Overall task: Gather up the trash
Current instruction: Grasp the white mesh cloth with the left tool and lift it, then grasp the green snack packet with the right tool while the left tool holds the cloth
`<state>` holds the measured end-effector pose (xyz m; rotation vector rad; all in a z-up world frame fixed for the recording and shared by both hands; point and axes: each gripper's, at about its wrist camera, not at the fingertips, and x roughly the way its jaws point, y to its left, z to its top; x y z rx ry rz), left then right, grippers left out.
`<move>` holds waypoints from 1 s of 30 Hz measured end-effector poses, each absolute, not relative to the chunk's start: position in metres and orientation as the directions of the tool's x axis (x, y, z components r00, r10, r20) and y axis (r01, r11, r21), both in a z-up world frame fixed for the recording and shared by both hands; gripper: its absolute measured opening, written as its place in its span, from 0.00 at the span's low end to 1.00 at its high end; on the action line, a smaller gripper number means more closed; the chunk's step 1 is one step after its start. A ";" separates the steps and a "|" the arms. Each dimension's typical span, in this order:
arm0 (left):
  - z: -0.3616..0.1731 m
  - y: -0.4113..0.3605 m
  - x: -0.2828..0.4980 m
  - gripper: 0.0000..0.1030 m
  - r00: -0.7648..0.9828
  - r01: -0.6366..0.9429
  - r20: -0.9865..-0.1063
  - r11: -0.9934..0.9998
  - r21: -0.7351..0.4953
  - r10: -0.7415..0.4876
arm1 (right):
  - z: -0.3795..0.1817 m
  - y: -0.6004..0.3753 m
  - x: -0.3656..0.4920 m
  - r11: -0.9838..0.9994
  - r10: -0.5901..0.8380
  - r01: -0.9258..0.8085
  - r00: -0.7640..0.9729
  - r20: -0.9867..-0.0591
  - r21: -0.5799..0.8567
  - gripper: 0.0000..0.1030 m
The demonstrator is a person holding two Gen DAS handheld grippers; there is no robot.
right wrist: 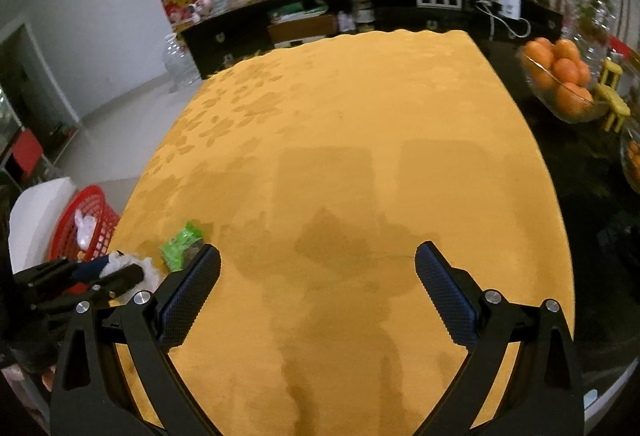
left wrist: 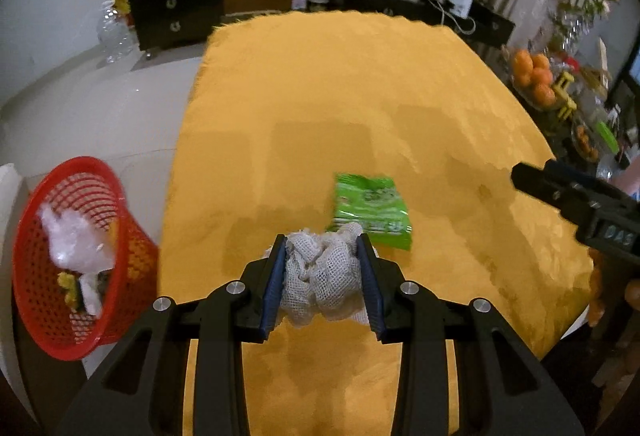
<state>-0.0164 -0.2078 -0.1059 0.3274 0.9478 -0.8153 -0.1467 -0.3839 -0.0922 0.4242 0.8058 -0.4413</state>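
Note:
My left gripper [left wrist: 323,241] is shut on a crumpled white mesh cloth [left wrist: 325,276] and holds it above the yellow tablecloth [left wrist: 360,108]. A green snack wrapper [left wrist: 370,210] lies flat on the cloth just beyond the fingertips. A red mesh basket [left wrist: 80,260] with white plastic and other trash stands to the left, off the table's edge. In the right wrist view, my right gripper [right wrist: 318,256] is open and empty over the near part of the table; the wrapper [right wrist: 182,244], the left gripper [right wrist: 116,272] and the basket [right wrist: 90,224] show at its left.
A glass bowl of oranges [right wrist: 560,80] and small yellow toy chairs [right wrist: 614,104] stand on the dark table part at the right. A dark sideboard [left wrist: 280,8] with frames, a globe and toys runs along the back wall. A white object [right wrist: 36,216] stands beside the basket.

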 end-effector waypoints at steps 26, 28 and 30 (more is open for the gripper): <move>-0.060 -0.134 0.009 0.32 0.444 0.629 -0.741 0.764 -0.143 -0.504 | -0.131 -0.298 -0.048 0.956 -0.137 0.287 0.597 -0.791 0.051 0.83; -0.059 -0.132 0.010 0.32 0.446 0.624 -0.739 0.767 -0.147 -0.505 | -0.137 -0.296 -0.045 0.958 -0.125 0.282 0.589 -0.798 0.058 0.76; -0.059 -0.131 0.011 0.32 0.449 0.621 -0.738 0.770 -0.147 -0.503 | -0.141 -0.294 -0.041 0.959 -0.124 0.280 0.580 -0.805 0.054 0.69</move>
